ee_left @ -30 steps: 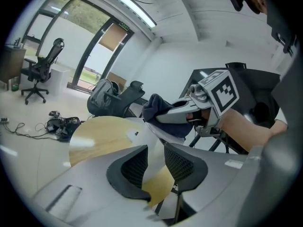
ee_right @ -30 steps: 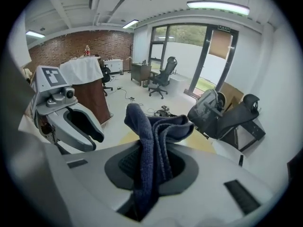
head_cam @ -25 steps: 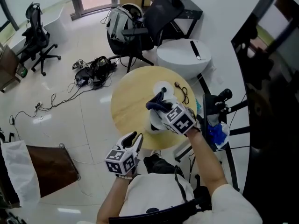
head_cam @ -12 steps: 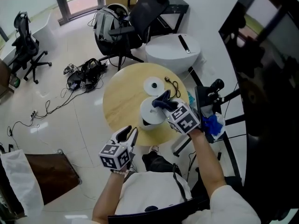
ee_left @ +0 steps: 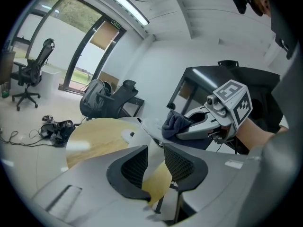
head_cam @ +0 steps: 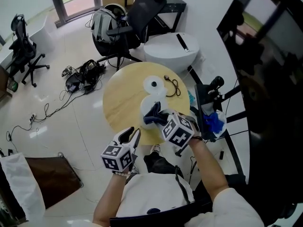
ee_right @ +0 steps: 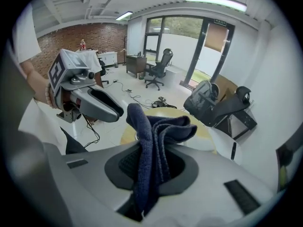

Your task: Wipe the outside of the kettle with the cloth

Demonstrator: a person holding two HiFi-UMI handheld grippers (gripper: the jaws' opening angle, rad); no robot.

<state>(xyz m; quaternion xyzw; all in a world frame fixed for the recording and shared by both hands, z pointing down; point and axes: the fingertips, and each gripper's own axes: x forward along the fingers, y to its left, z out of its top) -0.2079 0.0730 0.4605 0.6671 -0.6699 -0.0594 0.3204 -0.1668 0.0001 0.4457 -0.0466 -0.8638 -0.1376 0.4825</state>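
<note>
Round table (head_cam: 118, 109) carries the kettle (head_cam: 147, 106) near its edge; right gripper (ee_right: 151, 160) jaws pinch cloth (ee_right: 152, 129); left gripper (head_cam: 133, 135) jaws gape empty.

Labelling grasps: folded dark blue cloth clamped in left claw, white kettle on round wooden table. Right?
No: right gripper view shows the dark blue cloth clamped in the right claw, not the left claw; white kettle on round wooden table holds.

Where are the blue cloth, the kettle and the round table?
blue cloth (ee_right: 150, 141): right gripper view, folded middle.
kettle (head_cam: 150, 101): head view, white top.
round table (head_cam: 120, 105): head view, bare wood.
</note>
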